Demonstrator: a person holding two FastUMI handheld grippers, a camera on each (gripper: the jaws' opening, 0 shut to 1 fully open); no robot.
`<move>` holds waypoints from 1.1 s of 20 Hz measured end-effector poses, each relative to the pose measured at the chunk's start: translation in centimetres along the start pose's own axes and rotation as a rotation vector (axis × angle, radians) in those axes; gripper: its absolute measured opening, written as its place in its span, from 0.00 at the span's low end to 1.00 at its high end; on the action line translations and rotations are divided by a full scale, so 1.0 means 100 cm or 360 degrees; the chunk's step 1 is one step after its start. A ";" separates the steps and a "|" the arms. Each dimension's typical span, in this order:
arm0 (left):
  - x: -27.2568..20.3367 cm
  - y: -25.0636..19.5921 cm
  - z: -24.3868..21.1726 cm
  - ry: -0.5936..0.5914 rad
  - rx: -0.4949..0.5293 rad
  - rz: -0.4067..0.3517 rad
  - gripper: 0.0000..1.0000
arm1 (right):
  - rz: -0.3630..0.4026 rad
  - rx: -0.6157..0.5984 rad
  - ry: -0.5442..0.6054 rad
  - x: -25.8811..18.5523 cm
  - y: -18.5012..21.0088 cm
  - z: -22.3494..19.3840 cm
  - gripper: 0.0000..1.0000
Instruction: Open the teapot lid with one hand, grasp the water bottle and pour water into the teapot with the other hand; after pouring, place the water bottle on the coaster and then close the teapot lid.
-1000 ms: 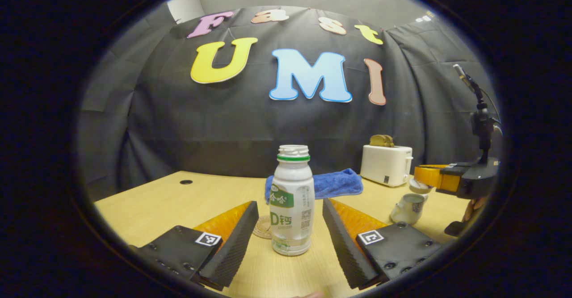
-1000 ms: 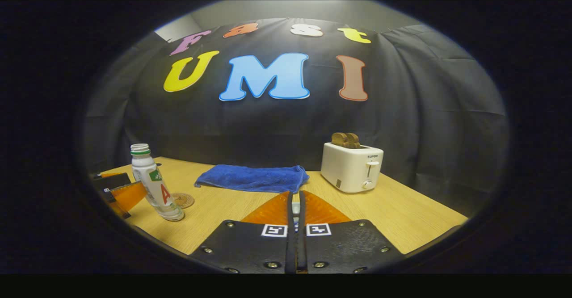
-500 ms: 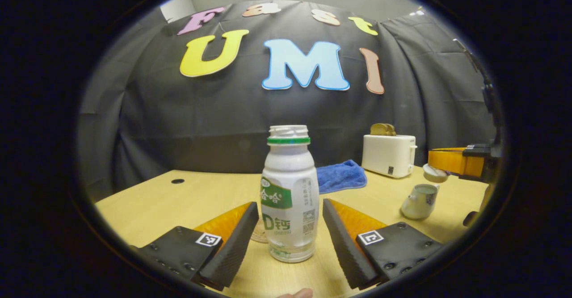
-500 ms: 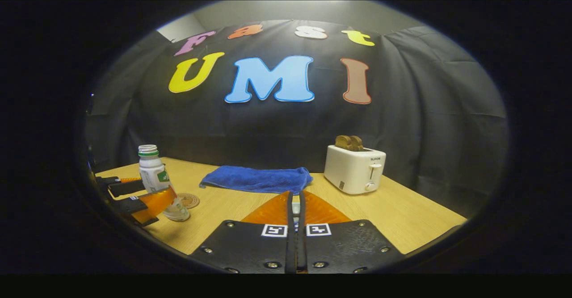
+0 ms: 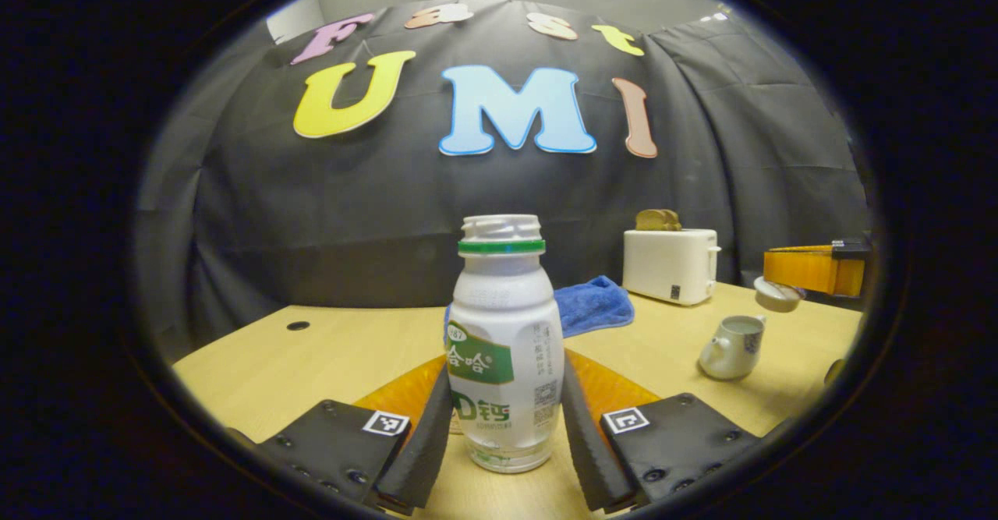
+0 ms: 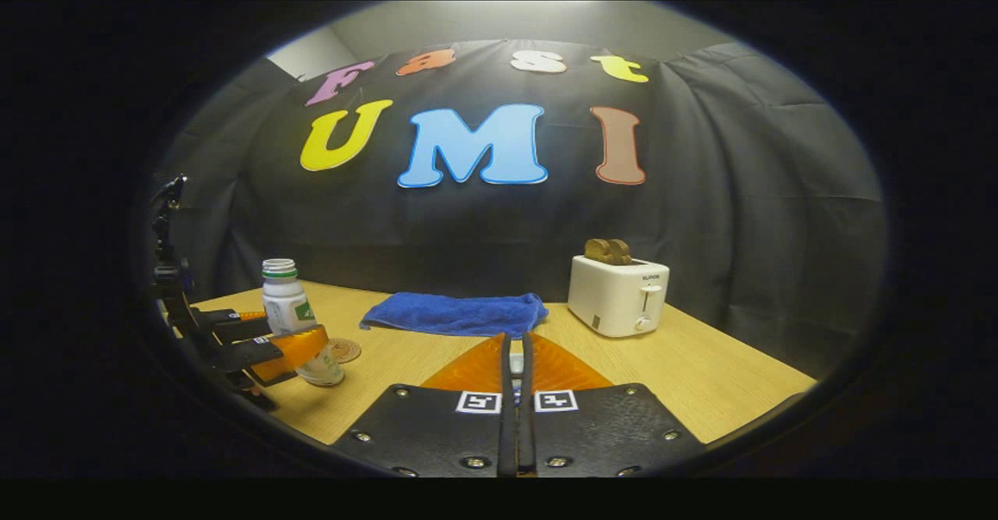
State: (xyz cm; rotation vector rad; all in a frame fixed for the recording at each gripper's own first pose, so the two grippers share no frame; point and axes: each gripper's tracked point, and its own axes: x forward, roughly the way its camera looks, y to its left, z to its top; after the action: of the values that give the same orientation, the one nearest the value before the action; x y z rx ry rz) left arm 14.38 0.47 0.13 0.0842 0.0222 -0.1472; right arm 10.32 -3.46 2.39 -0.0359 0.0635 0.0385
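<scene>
- We see the water bottle (image 5: pixel 505 341) standing upright on the worktop (image 5: pixel 312 348), its long axis vertical, its mouth uncapped, directly between the fingers of the left tool (image 5: pixel 505 434)
- Both fingers of the left tool lie against the lower body of the bottle, one on each side, so we read this tool as pinching the bottle, whose base appears to rest on the worktop
- In the right gripper view the same pairing sits toward the worktop's left edge: left tool (image 6: pixel 300 344) around the water bottle (image 6: pixel 290 313), with the coaster (image 6: pixel 344 348) just beside the bottle's base
- The teapot (image 5: pixel 729 346) stands open near the worktop's right edge, well apart from the bottle; its lid (image 5: pixel 776 294) hangs above it at the tip of the right tool (image 5: pixel 811 269)
- In its own view the right tool (image 6: pixel 514 364) shows its fingers pressed almost together on a small pale piece, which we take to be the lid's knob
- We judge that the coming move carries the bottle toward the right edge, then tilts its axis over the open teapot
- A blue cloth (image 6: pixel 456 313) and a toaster (image 6: pixel 617 295) sit along the far edge, clear of that path
</scene>
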 end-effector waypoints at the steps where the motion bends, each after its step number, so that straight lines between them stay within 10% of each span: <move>1: -0.002 -0.004 0.008 -0.0023 0.0022 -0.0013 0.75 | 0.0000 -0.0001 -0.0001 -0.007 -0.003 -0.001 0.01; 22: 0.032 -0.082 -0.015 0.0153 0.1177 -0.0183 0.74 | -0.0125 0.0090 0.0070 -0.127 -0.050 -0.054 0.01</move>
State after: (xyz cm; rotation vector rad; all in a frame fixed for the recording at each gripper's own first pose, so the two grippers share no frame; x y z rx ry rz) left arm 16.28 -7.97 -2.10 0.8292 0.0677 -0.2608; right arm -2.53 -9.11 -2.05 0.0174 0.1071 -0.0425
